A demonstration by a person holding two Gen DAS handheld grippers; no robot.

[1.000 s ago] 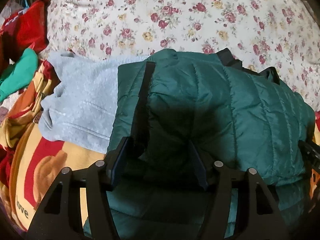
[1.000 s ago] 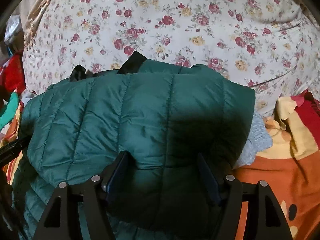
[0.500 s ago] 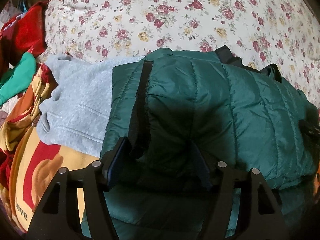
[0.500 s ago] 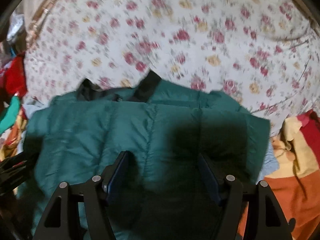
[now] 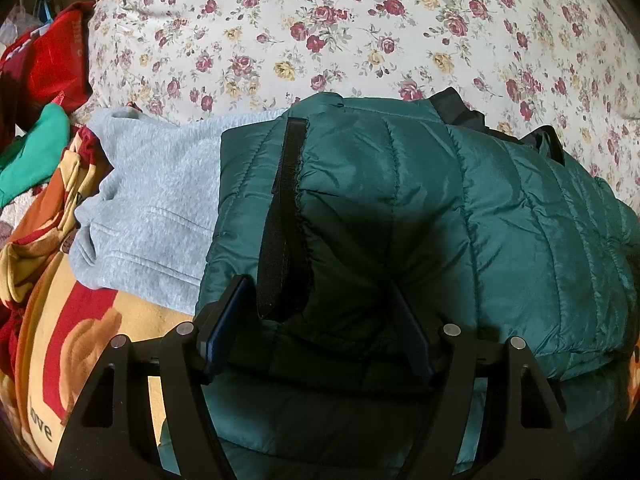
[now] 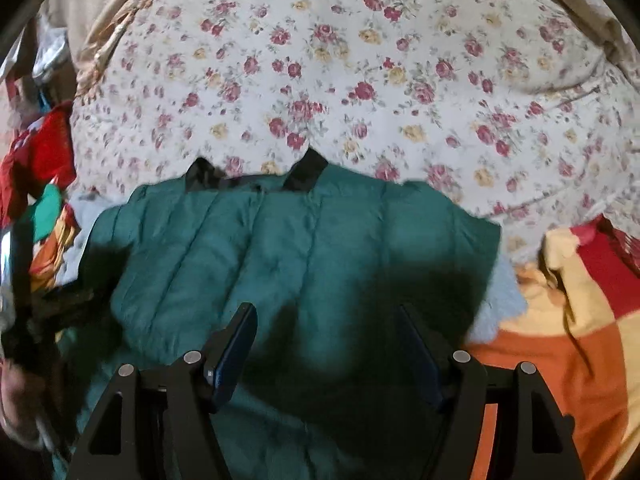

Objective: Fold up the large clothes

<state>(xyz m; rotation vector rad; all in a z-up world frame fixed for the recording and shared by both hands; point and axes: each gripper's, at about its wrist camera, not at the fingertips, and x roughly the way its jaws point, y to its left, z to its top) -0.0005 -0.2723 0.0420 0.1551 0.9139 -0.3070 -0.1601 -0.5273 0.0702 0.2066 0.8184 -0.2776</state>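
Looking along our left gripper (image 5: 320, 312), we see its two fingers spread apart, with a fold of the green puffer jacket (image 5: 440, 208) bulging between them; we cannot tell if the pads press it. Our right gripper (image 6: 326, 344) also has its fingers wide apart, above the same jacket (image 6: 280, 248), and this view is blurred. The jacket is folded over itself and lies on the flowered bedsheet (image 5: 340, 32). A black strip (image 5: 280, 216) runs down the jacket edge just beyond the left gripper. Beside the jacket, on its left in the left view, a grey sweatshirt (image 5: 156, 208) goes partly under it. Near the sweatshirt lies a yellow and red blanket (image 5: 72, 320). Behind the jacket the sheet stretches far, with red and green clothes (image 5: 44, 80) at its left corner.
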